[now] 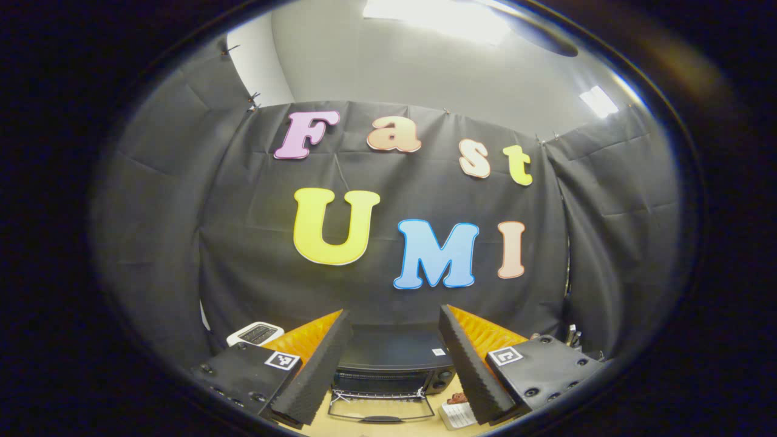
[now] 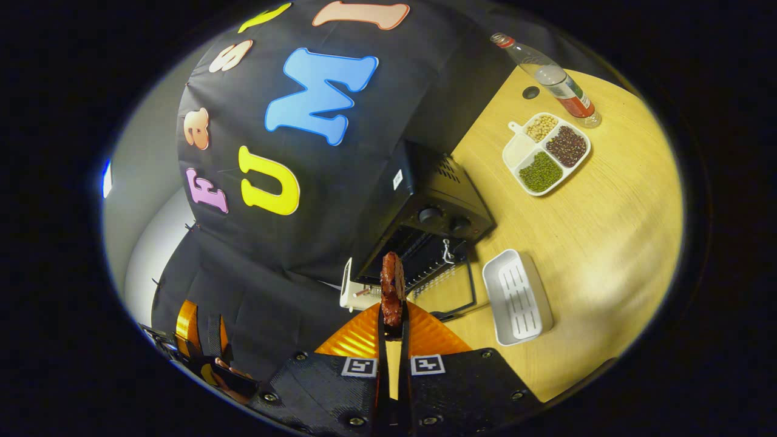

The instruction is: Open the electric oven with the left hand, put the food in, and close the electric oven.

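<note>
In the left gripper view, the left gripper (image 1: 394, 358) has its fingers spread wide with nothing between them. Past them, low in the picture, stands the oven (image 1: 391, 361) on the wooden table (image 1: 388, 428). Its door (image 1: 381, 406) lies folded down flat toward the camera, and the dark inside is hard to make out. The fingers cut off both ends of the oven. A white toaster (image 1: 255, 332) peeks out to the left, half hidden behind the left finger. To the right of the door, a bit of reddish food and a white tray are mostly covered by the right finger.

In the right gripper view, the right gripper (image 2: 393, 331) is closed tight on a strip of reddish-brown meat (image 2: 392, 288), which sticks up from the fingertips just in front of the open oven (image 2: 425, 212). The meat hides part of the oven's mouth. A white tray (image 2: 517, 297) lies just beside the folded-down door (image 2: 452, 291). Farther off are a divided dish of beans (image 2: 546, 153) and a bottle (image 2: 549, 76), well apart from the oven. At the lower left edge, another gripper and a hand are cut off.
</note>
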